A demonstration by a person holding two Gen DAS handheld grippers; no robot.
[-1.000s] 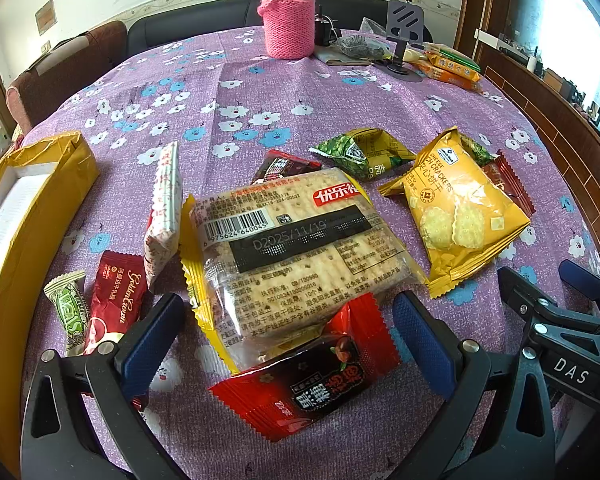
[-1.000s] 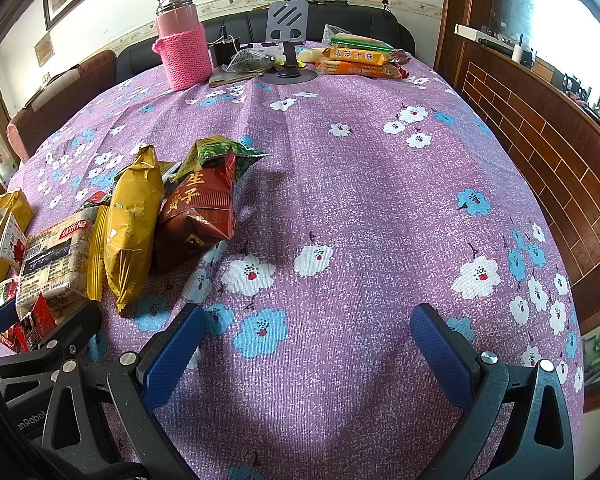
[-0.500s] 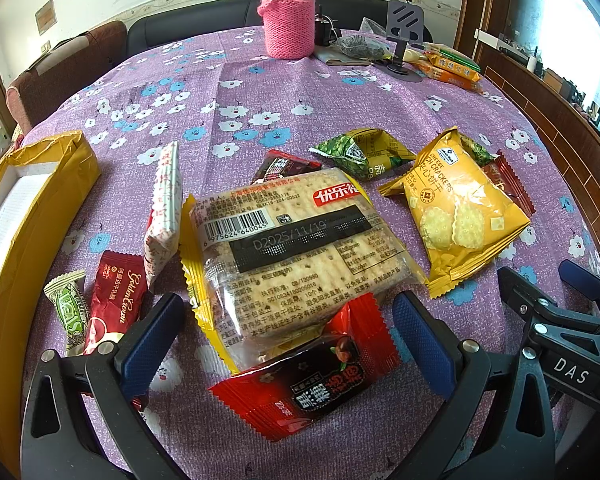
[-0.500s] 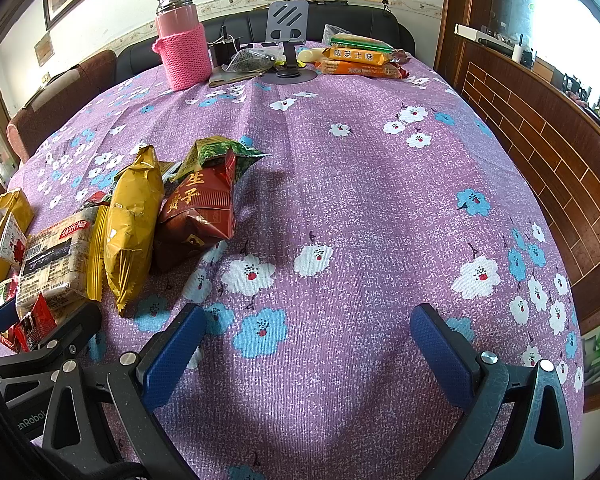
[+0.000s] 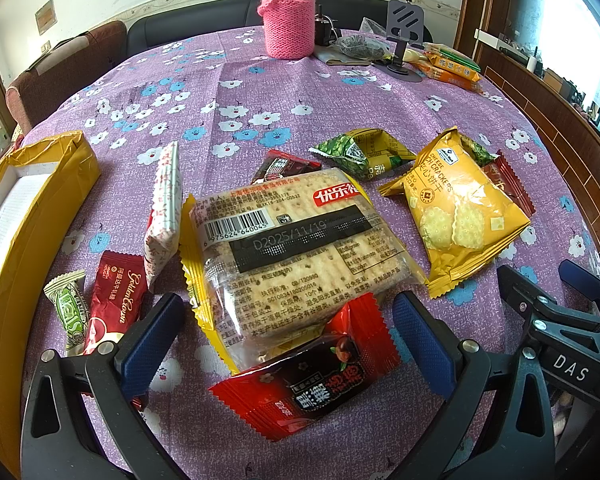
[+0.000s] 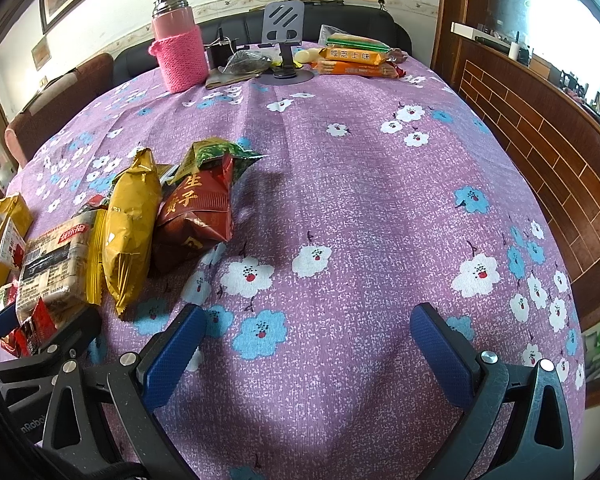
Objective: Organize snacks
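Observation:
My left gripper (image 5: 288,322) is open above a pile of snacks on the purple flowered tablecloth. A clear pack of soda crackers (image 5: 296,248) and a red jujube packet (image 5: 312,376) lie between its blue fingers, untouched. To the right lies a yellow cheese cracker bag (image 5: 456,208); a green pea bag (image 5: 360,152) is behind. On the left are a white-red sachet (image 5: 164,208), a Golden Crown bar (image 5: 114,300) and a green candy (image 5: 70,312). My right gripper (image 6: 306,346) is open over bare cloth, with the yellow bag (image 6: 130,224) and a red-brown bag (image 6: 198,212) at its left.
A yellow open box (image 5: 16,224) stands at the left table edge. At the far side are a pink-sleeved flask (image 5: 288,12), a grey phone stand (image 5: 404,40) and orange biscuit packs (image 6: 356,62). Chairs and a sofa ring the table; a brick-patterned wall is on the right.

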